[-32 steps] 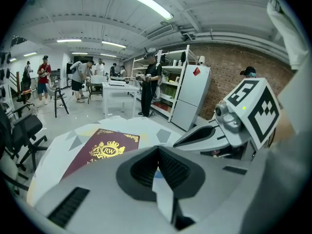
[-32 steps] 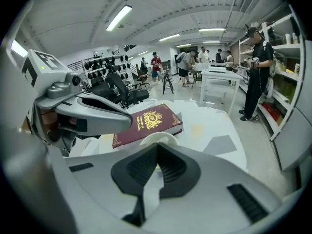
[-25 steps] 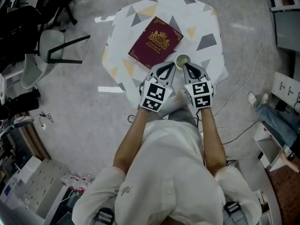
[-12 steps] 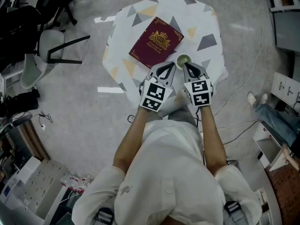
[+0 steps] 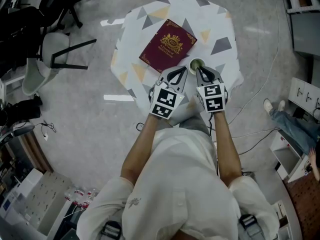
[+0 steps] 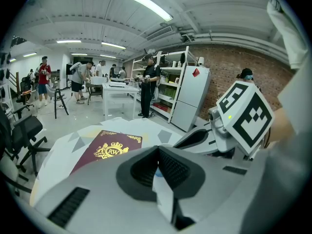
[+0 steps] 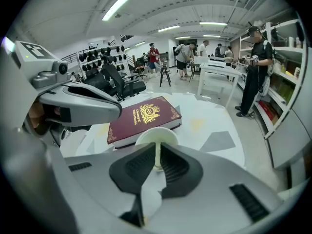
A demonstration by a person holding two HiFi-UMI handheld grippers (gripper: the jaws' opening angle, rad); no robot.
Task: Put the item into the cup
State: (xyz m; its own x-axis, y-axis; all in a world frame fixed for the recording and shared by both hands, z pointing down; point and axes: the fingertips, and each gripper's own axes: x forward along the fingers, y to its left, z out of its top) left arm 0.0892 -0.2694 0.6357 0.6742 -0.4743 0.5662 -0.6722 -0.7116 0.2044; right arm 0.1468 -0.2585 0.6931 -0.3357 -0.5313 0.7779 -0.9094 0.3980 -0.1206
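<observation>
A small cream cup (image 5: 195, 63) stands on the patterned table (image 5: 220, 19), just right of a maroon book (image 5: 168, 45) with a gold crest. My right gripper (image 5: 199, 70) is at the cup's near side, and in the right gripper view it (image 7: 157, 156) is shut on the cup's near wall (image 7: 156, 136). My left gripper (image 5: 182, 71) sits beside it, to the cup's left. In the left gripper view its pads (image 6: 157, 155) are pressed together with a thin pale-blue sliver (image 6: 157, 169) between them. What that item is I cannot make out.
The book (image 7: 144, 117) lies right behind the cup. The table's near edge is under my hands. Office chairs (image 5: 55, 49) stand on the floor to the left, and cables (image 5: 260, 99) trail to the right. People stand at tables (image 6: 117, 89) in the background.
</observation>
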